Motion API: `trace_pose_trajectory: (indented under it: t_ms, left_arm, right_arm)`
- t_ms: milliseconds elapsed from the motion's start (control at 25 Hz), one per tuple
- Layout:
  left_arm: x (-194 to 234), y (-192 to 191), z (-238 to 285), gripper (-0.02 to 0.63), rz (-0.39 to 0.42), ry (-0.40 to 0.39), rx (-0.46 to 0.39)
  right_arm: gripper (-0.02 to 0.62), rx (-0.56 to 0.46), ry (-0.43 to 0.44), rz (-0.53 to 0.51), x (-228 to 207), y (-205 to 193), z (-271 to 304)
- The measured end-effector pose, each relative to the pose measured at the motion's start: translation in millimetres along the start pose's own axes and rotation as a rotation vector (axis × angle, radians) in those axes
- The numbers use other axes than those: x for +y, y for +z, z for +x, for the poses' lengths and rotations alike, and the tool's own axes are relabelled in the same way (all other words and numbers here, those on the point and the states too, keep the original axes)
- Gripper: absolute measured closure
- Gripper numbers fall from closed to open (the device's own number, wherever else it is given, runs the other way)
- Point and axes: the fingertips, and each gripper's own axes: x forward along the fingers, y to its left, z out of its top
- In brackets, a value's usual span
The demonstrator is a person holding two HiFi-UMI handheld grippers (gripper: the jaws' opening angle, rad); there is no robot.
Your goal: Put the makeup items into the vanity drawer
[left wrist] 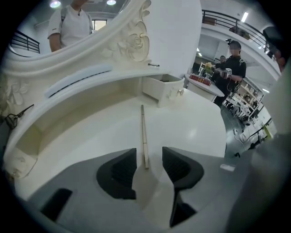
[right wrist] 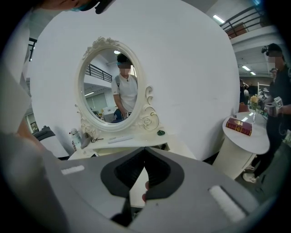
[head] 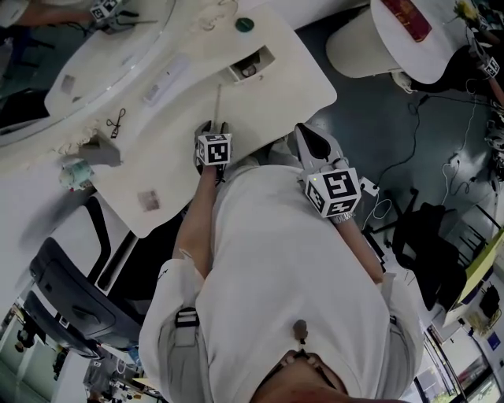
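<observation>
Closest to the head camera is the person's white shirt [head: 291,268], with both grippers held out over the near edge of the white vanity top [head: 173,169]. On the left, the left gripper [left wrist: 148,152] points down at the tabletop with its claw partly spread. A thin beige stick [left wrist: 143,132] lies flat on the vanity top, its near end in the gap between the two dark pads, closer to the left pad. Neither pad presses on it. From there the stick runs straight away toward the far side, and its far end stops just short of the small drawer [left wrist: 160,88], which stands pulled out under the mirror frame, a little right of the stick's line.

To the right, the right gripper [right wrist: 144,151] is off the table's near right corner, aimed at the oval mirror [right wrist: 109,86]. Its claw is closed, tips meeting with nothing between them. A round green item [head: 245,24] sits on the far part of the vanity top, beyond the drawer. A small black wiry piece [head: 116,122] lies well to the left.
</observation>
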Motion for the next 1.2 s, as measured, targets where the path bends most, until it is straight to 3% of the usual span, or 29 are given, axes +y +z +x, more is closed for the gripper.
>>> trace_pose_trajectory:
  t_ms: [360,480,600,840,1200]
  left_arm:
    - [6.6,-2.1,2.5,0.468,-0.003,0.015,0.011]
    - [12.3,-2.9,2.1,0.569,-0.018,0.030,0.028]
    - [11.7,-5.6,1.3,0.571,0.002,0.031,0.048]
    - [-0.5,-12.2,-20.2,0.572,-0.064,0.004,0.004]
    - [-24.9,31.3,-62.6,0.572,-0.063,-0.009,-0.091]
  right_arm:
    - [0.588,0.007,0.010,-0.004,2.9,-0.3,2.2]
    - [0.588,0.016,0.038,-0.020,9.4,0.6,6.3]
    - [0.588,0.024,0.065,-0.039,15.0,1.2,10.1]
    - [0.588,0.032,0.113,-0.065,20.4,4.0,15.6]
    - [0.588,0.045,0.191,-0.099,23.3,7.7,22.7]
